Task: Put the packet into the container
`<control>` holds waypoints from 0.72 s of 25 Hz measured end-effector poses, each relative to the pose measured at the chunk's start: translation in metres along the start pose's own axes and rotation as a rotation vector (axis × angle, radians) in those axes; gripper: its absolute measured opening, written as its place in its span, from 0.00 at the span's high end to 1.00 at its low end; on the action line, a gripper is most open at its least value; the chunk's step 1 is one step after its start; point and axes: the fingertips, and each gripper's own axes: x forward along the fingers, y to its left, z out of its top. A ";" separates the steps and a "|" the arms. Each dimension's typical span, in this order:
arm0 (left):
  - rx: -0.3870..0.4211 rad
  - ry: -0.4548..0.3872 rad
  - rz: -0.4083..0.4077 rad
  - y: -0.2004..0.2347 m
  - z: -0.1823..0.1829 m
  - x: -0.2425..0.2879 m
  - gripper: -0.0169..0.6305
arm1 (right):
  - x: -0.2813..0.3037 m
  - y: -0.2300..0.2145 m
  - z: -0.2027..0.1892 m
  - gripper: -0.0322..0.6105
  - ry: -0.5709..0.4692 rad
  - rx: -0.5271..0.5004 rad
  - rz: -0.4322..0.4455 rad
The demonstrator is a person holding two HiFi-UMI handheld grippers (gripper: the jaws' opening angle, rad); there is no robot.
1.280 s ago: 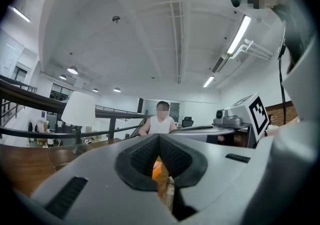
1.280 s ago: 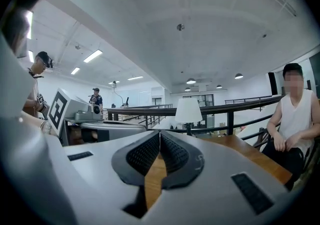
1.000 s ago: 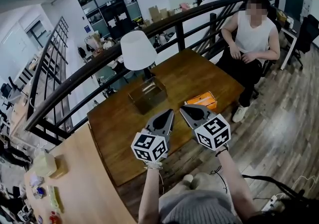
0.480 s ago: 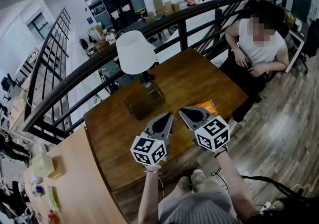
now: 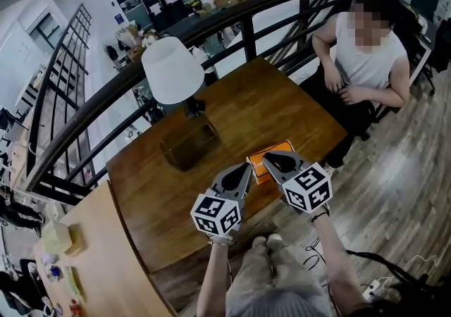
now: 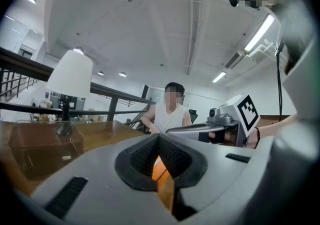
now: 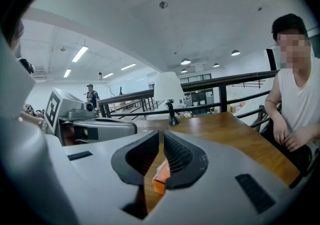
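Note:
An orange packet [image 5: 262, 163] lies flat near the front edge of the dark wooden table [image 5: 282, 108]. My two grippers' tips partly cover it. The clear empty container [image 5: 188, 143] stands farther back to the left, beside the lamp's foot. My left gripper [image 5: 244, 170] hovers just left of the packet, its jaws shut on nothing. My right gripper [image 5: 270, 161] hangs over the packet, also shut and empty. In the left gripper view the packet [image 6: 159, 167] shows below the shut pads [image 6: 170, 156], and the container [image 6: 40, 146] is at the left. In the right gripper view the packet [image 7: 161, 176] lies below the jaws.
A white-shaded lamp [image 5: 171, 72] stands behind the container. A person in a white top [image 5: 363, 48] sits at the table's far right end. A black railing [image 5: 127, 83] runs behind the table. A lighter table [image 5: 91, 252] adjoins on the left.
Both grippers have moved forward over the table's front edge, and their tips now overlap the orange packet. Both jaws stay shut.

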 end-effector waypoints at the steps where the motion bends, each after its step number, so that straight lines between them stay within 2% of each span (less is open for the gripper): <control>1: -0.006 0.016 -0.010 -0.002 -0.007 0.004 0.97 | -0.002 -0.007 -0.007 0.93 0.018 0.004 -0.018; 7: -0.036 0.063 -0.046 -0.008 -0.033 0.024 0.97 | -0.018 -0.049 -0.048 0.77 0.094 0.062 -0.117; 11: -0.040 0.072 -0.069 -0.013 -0.039 0.035 0.97 | -0.027 -0.073 -0.071 0.73 0.151 0.073 -0.177; 14: -0.046 0.082 -0.084 -0.019 -0.046 0.041 0.97 | -0.031 -0.085 -0.086 0.70 0.190 0.105 -0.193; 18: -0.059 0.085 -0.090 -0.023 -0.055 0.045 0.97 | -0.030 -0.096 -0.107 0.68 0.243 0.176 -0.172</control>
